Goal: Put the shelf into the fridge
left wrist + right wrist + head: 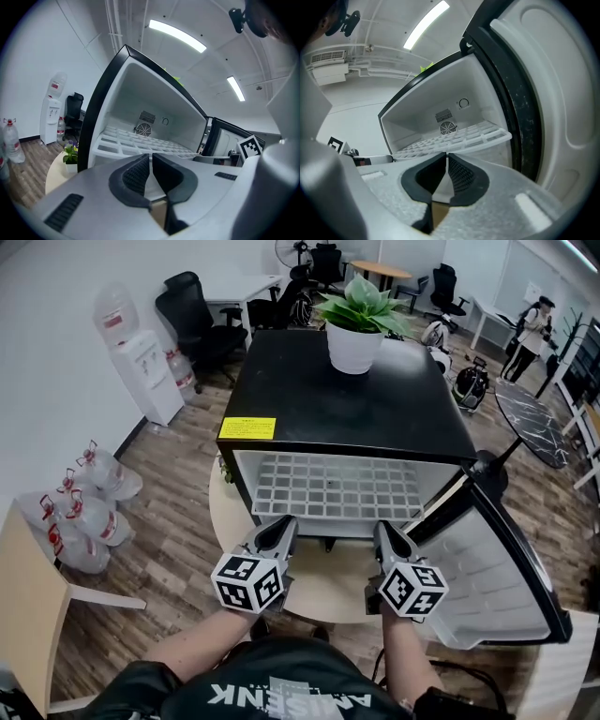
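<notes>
At the fridge point(309, 390), the shelf point(333, 488) is clamped at its front by left gripper point(278, 529) and right gripper point(387, 532); a level inward push seems needed.

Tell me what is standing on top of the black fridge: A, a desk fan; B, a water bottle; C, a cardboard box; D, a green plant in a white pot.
D: a potted plant with green leaves in a white pot stands on the fridge top, toward its far edge.
</notes>
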`<action>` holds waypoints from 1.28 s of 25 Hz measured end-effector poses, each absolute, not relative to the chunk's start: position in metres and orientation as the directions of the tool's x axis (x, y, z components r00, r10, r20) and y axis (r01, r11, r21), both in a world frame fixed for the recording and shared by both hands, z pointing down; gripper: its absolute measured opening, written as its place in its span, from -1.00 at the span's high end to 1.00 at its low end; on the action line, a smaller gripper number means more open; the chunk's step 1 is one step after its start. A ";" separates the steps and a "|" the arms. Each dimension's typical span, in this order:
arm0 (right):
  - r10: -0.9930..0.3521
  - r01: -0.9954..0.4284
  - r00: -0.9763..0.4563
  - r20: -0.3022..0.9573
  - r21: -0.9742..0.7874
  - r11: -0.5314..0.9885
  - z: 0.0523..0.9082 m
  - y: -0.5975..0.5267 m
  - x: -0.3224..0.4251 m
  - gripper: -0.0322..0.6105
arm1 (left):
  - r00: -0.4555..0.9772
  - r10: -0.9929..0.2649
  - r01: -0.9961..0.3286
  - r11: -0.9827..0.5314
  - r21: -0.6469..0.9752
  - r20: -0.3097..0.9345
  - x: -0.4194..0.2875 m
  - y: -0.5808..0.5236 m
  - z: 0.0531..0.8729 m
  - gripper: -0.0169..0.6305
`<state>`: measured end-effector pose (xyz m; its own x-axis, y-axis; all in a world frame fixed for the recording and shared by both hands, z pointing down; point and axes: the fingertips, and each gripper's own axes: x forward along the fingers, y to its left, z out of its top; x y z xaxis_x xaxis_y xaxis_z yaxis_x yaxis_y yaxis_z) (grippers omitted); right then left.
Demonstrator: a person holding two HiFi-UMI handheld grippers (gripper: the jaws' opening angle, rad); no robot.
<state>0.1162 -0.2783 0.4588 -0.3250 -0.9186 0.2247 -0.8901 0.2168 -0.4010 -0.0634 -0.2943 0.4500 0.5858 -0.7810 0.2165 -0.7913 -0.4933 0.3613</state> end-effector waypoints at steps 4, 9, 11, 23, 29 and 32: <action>-0.917 -0.888 -0.328 0.227 -0.405 0.218 0.461 -0.286 0.117 0.83 | 0.577 -0.787 -0.798 -0.485 0.358 0.218 -0.063 -0.302 0.452 0.90; -0.914 -0.885 -0.336 0.228 -0.409 0.223 0.460 -0.294 0.118 0.83 | 0.552 -0.800 -0.823 -0.476 0.310 0.235 -0.063 -0.311 0.452 0.91; -0.912 -0.882 -0.341 0.226 -0.412 0.227 0.459 -0.299 0.118 0.83 | 0.538 -0.810 -0.832 -0.466 0.301 0.234 -0.064 -0.317 0.451 0.94; -0.909 -0.882 -0.349 0.227 -0.407 0.237 0.458 -0.324 0.121 0.84 | 0.504 -0.832 -0.855 -0.442 0.272 0.233 -0.061 -0.341 0.450 0.94; -0.911 -0.883 -0.344 0.228 -0.410 0.230 0.458 -0.334 0.123 0.84 | 0.493 -0.837 -0.862 -0.434 0.261 0.238 -0.060 -0.351 0.450 0.94; -0.913 -0.885 -0.337 0.230 -0.409 0.223 0.459 -0.340 0.122 0.84 | 0.491 -0.838 -0.864 -0.435 0.254 0.237 -0.060 -0.356 0.451 0.94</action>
<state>0.1221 -0.3405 0.4587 -0.3368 -0.9130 0.2300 -0.8848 0.2234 -0.4089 -0.0600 -0.3565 0.4508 0.4913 -0.8380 0.2375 -0.8641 -0.4347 0.2538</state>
